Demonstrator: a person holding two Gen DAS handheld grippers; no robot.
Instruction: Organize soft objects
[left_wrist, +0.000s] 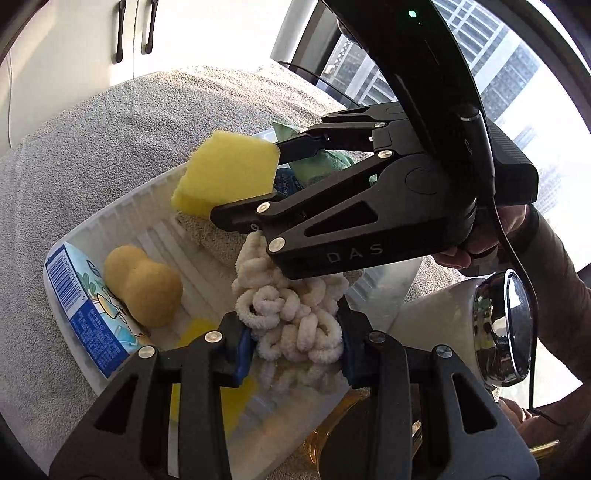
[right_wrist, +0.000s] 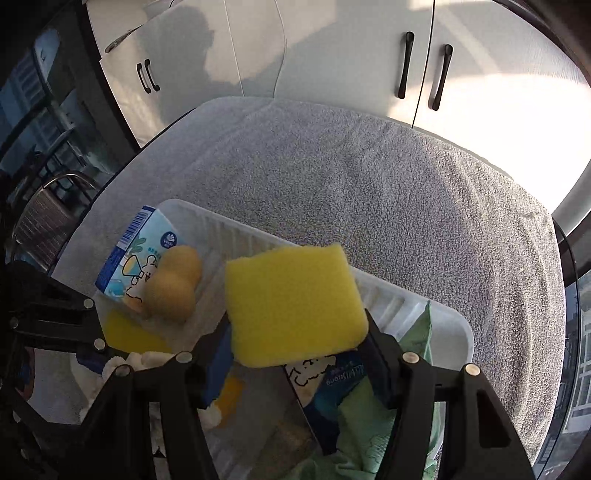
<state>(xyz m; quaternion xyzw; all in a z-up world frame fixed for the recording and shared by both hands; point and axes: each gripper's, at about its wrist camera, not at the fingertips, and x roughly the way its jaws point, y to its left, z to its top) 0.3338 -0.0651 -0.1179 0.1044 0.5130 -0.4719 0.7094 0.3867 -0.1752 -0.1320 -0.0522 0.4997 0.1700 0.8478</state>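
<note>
Over the white tray (right_wrist: 373, 291), your right hand-held gripper (right_wrist: 299, 354) has its two fingers clamped on a yellow sponge (right_wrist: 291, 306), one finger on each side, and the sponge is lifted clear of the tray floor. In the left wrist view the same sponge (left_wrist: 225, 173) sticks out past the right hand-held gripper's (left_wrist: 255, 177) fingertips, above the tray's (left_wrist: 122, 218) ribbed wall.

Your left hand-held gripper (left_wrist: 291, 339) is closed on a cream loop-pile cloth (left_wrist: 288, 306); its blue pads (left_wrist: 242, 354) press into the bunched loops from both sides, and the cloth hangs over the near part of the tray, just below your right tool.

Inside the tray, a tan peanut-shaped sponge (right_wrist: 173, 284) lies against a blue-and-white packet (right_wrist: 133, 258) at the left end, touching it. A second flat yellow sponge (right_wrist: 125, 332) lies on the tray floor just in front of them. At the right end sit a green cloth (right_wrist: 369, 424) and another blue packet (right_wrist: 328, 387) with a cartoon print, partly hidden behind your right fingers.

The tray rests on a grey towel (right_wrist: 369, 184) that covers the surface. White cabinet doors (right_wrist: 332, 55) with black handles stand beyond it. By your left tool, a cream appliance with a chrome ring (left_wrist: 506, 328) stands close to the tray's edge.
</note>
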